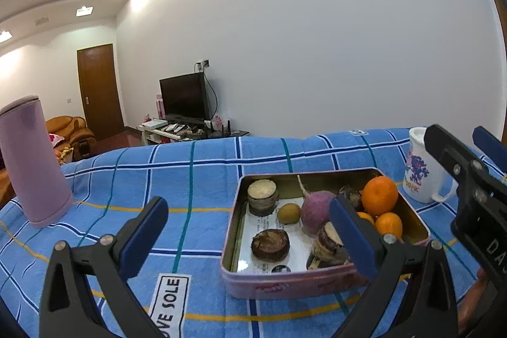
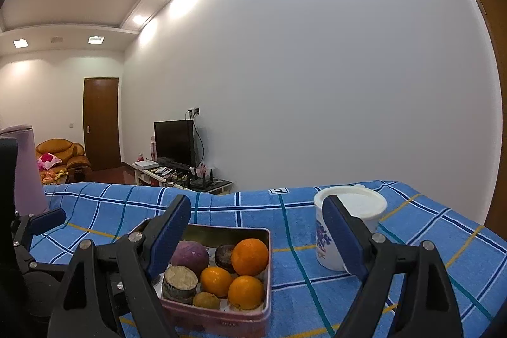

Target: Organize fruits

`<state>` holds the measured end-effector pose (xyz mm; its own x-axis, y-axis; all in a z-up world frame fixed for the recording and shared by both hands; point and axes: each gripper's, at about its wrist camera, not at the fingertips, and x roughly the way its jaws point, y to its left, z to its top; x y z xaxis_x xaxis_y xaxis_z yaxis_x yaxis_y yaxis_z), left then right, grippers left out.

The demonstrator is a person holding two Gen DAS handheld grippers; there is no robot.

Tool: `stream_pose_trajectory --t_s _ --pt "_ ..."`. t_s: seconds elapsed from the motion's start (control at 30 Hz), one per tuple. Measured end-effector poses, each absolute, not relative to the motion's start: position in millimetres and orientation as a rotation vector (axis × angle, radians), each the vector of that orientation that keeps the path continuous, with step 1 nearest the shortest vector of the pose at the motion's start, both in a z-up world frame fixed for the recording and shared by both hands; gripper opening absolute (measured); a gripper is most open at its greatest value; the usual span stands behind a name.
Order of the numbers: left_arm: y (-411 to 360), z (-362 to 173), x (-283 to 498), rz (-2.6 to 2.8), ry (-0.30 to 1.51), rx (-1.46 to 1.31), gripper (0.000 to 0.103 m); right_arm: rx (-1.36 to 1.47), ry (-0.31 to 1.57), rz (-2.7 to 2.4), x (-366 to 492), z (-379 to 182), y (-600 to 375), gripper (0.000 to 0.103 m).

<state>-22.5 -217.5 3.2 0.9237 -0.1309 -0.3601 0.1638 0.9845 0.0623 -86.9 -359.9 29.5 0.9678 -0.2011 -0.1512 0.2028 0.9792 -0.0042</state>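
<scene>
A pink metal tin (image 1: pixel 285 284) sits on the blue checked cloth. It holds oranges (image 1: pixel 379 195), a purple radish (image 1: pixel 317 209), a small yellow-brown fruit (image 1: pixel 288 213) and brown cut root pieces (image 1: pixel 270 244). My left gripper (image 1: pixel 250 236) is open and empty, just above the tin's near left side. My right gripper (image 2: pixel 256 233) is open and empty, hovering over the tin (image 2: pixel 218 319) with the oranges (image 2: pixel 249 256) and radish (image 2: pixel 190 255) between its fingers. The right gripper also shows at the right in the left wrist view (image 1: pixel 469 163).
A white printed mug (image 1: pixel 421 170) stands right of the tin; it also shows in the right wrist view (image 2: pixel 345 227). A tall lilac flask (image 1: pixel 33 160) stands at the far left. The cloth (image 1: pixel 190 173) covers the table; a room with TV and sofa lies beyond.
</scene>
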Motion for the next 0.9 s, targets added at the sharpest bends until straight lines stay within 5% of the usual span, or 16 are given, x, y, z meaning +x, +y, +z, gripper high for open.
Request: stream_pose_trajectory --t_s 0.9 --pt "-198.3 8.6 -67.2 -0.144 0.314 0.065 0.103 -0.021 0.097 -0.24 -136.3 30.2 -345.4 0.086"
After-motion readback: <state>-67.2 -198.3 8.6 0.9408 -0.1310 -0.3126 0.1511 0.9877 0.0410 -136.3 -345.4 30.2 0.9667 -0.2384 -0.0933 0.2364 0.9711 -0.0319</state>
